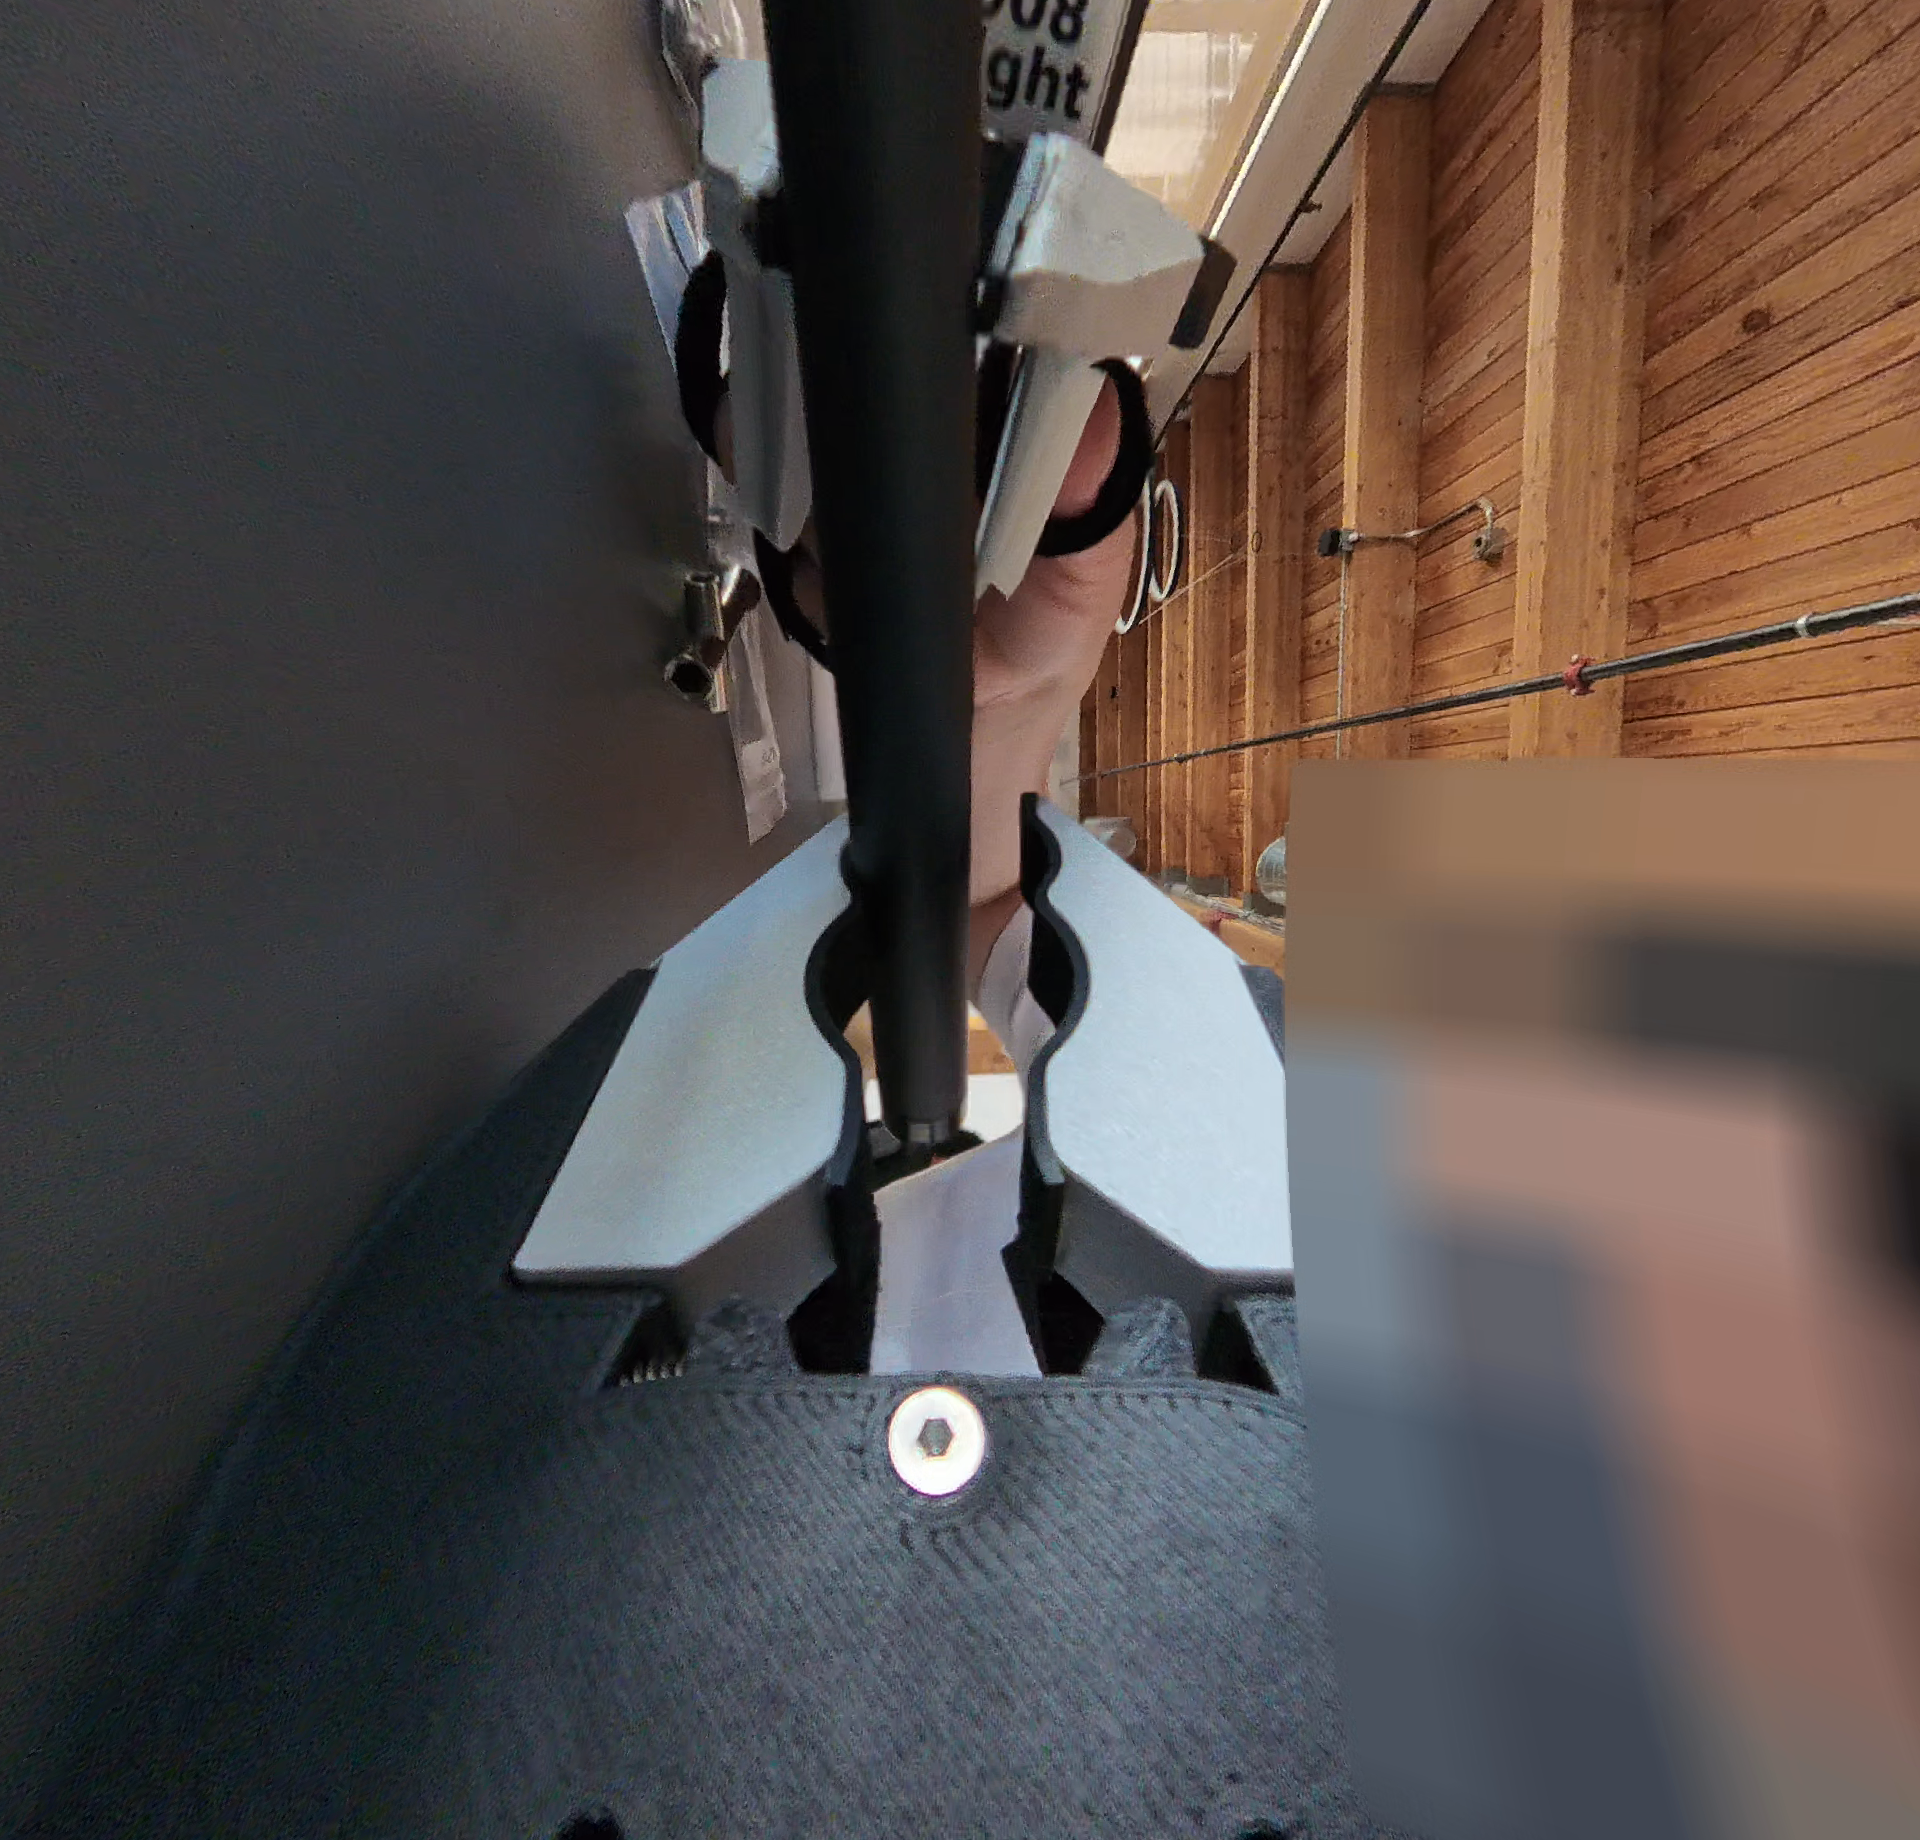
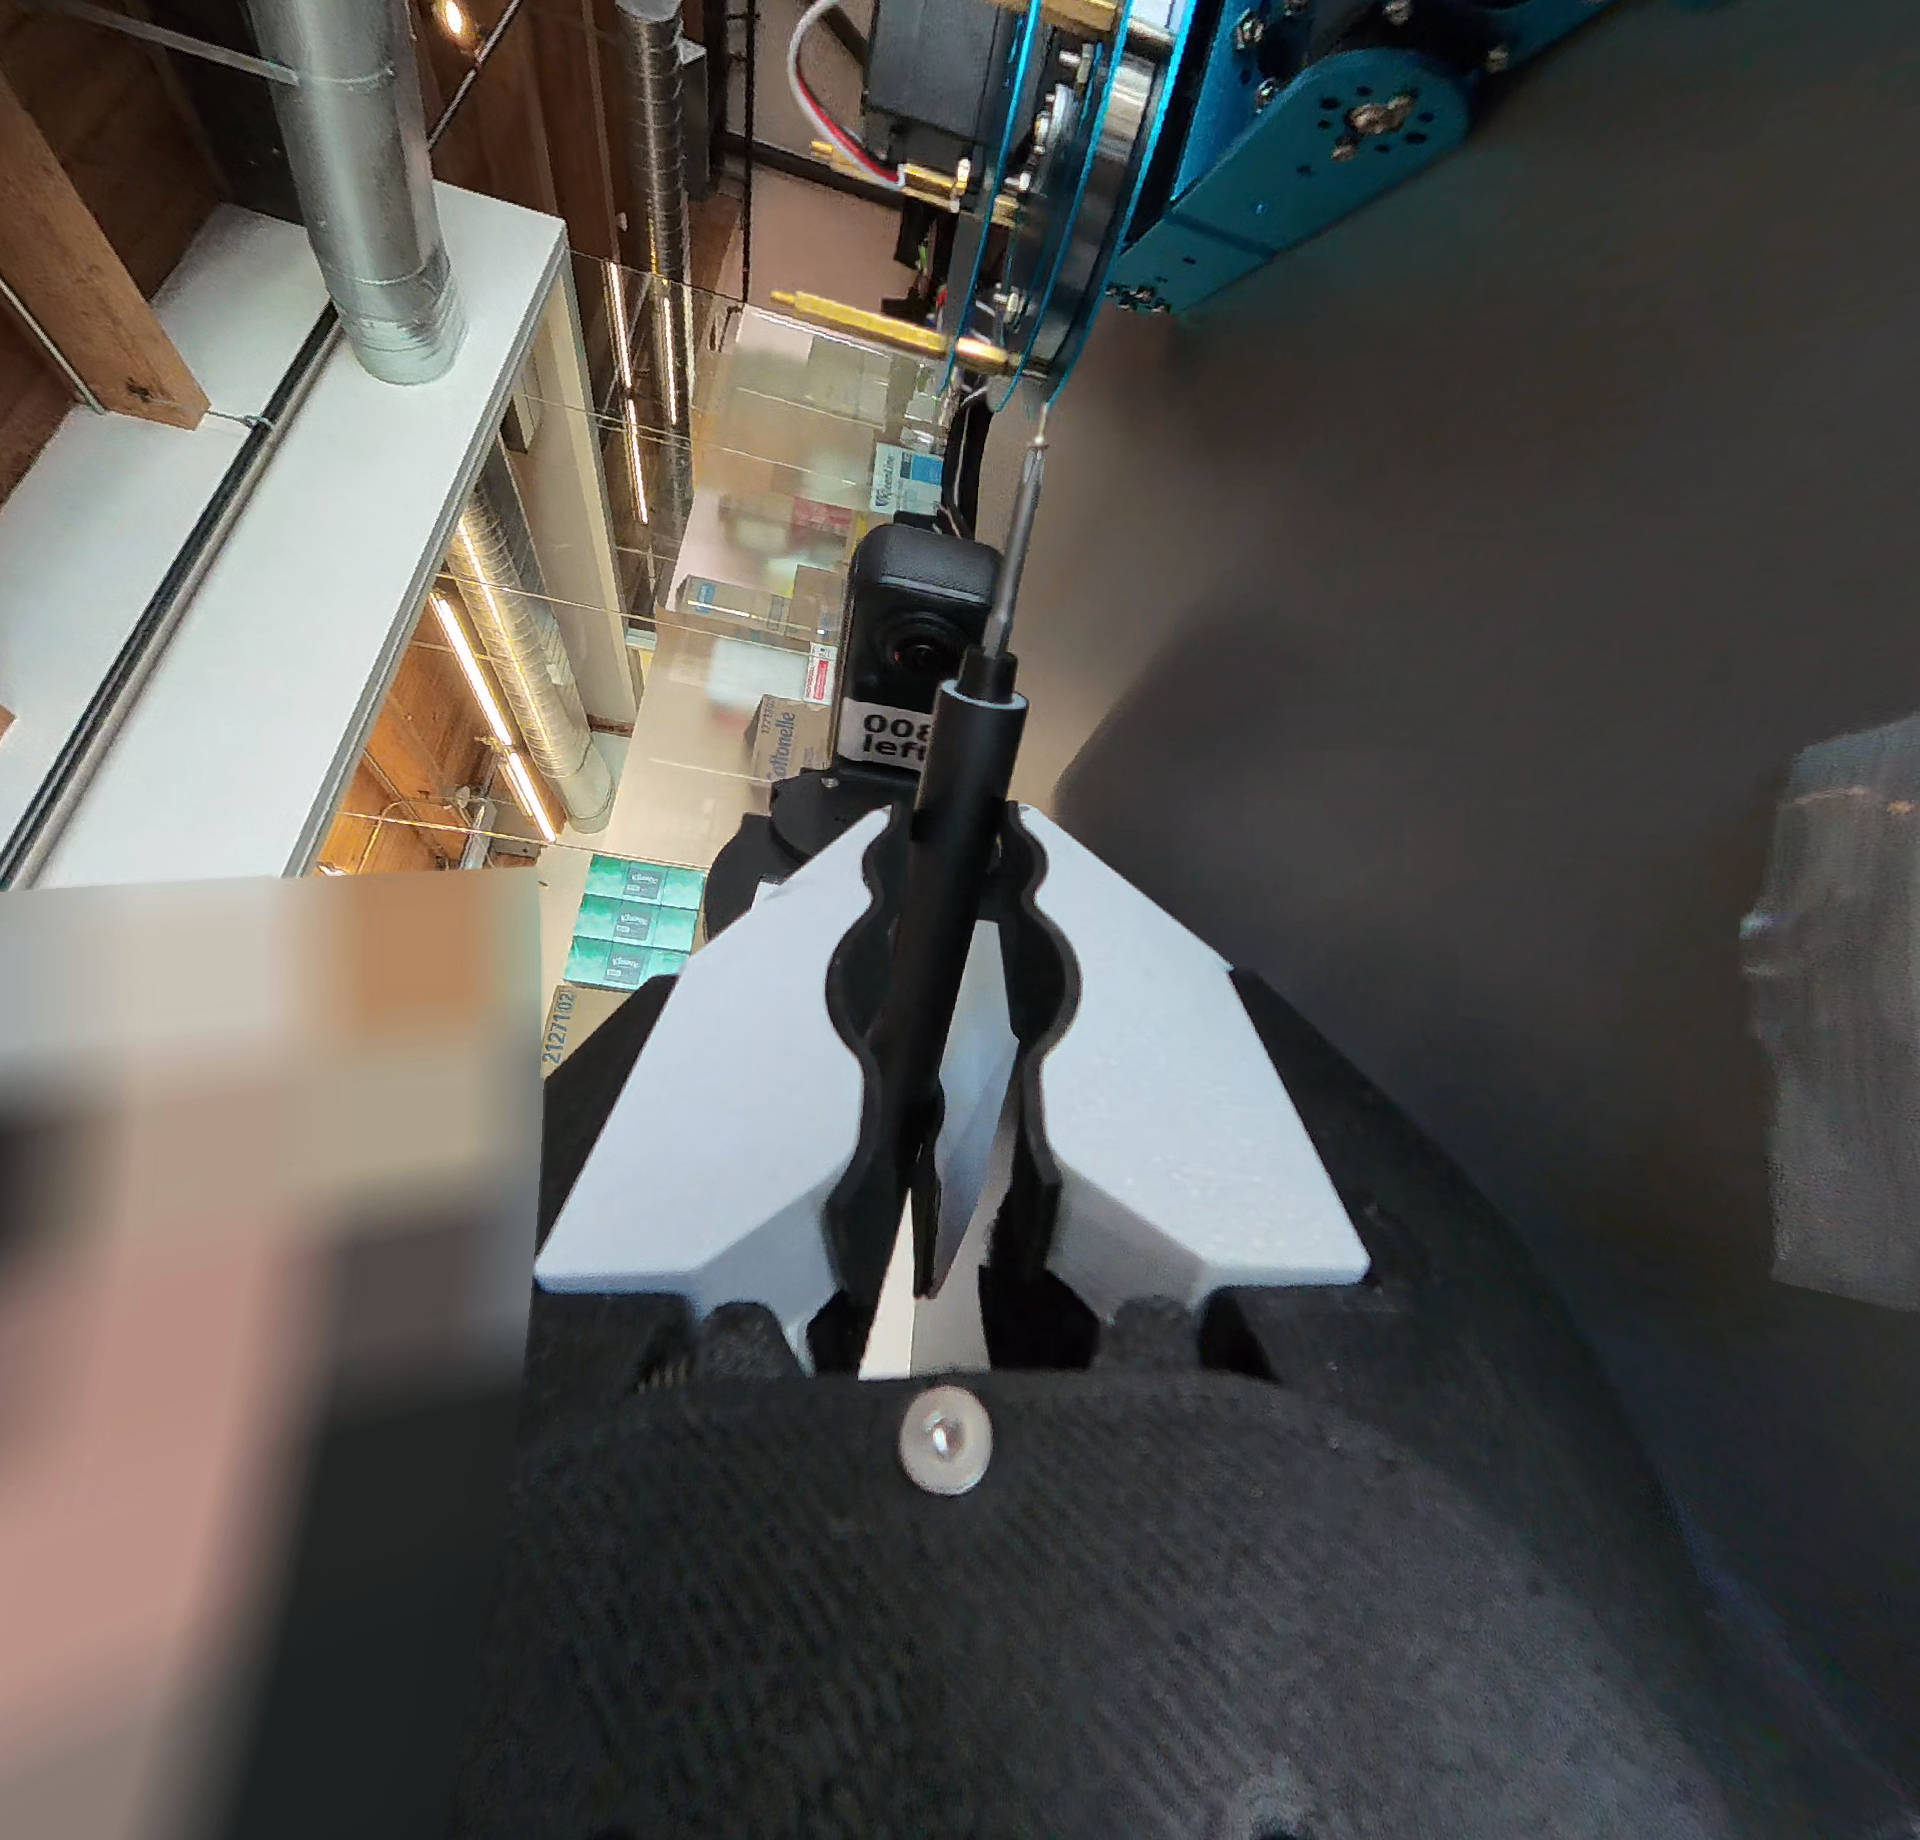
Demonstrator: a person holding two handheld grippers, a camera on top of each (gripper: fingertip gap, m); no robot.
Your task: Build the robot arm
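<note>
My right gripper [image 2: 954, 819] is shut on a black screwdriver [image 2: 961, 803]. Its thin metal bit [image 2: 1013, 554] points at a blue robot assembly [image 2: 1351, 128], with the tip close to a disc wound with blue cord [image 2: 1049, 263]. My left gripper [image 1: 935, 834] faces the right one, and its camera [image 2: 914, 627] shows just beyond the bit. The screwdriver handle [image 1: 894, 543] runs between the left fingers. It touches the left pad [image 1: 831, 959], with a gap to the other pad. The right gripper's white fingers [image 1: 1091, 252] and a person's hand [image 1: 1039, 647] show farther up the handle.
Both views are turned sideways. A grey work surface [image 1: 260, 647] fills one side, with small metal fittings [image 1: 707, 647] and plastic bags on it. A wooden wall [image 1: 1662, 336], metal ducts [image 2: 353, 128] and stacked boxes [image 2: 634, 917] are in the background. Some 9 cm of space lies between my two pairs of fingers.
</note>
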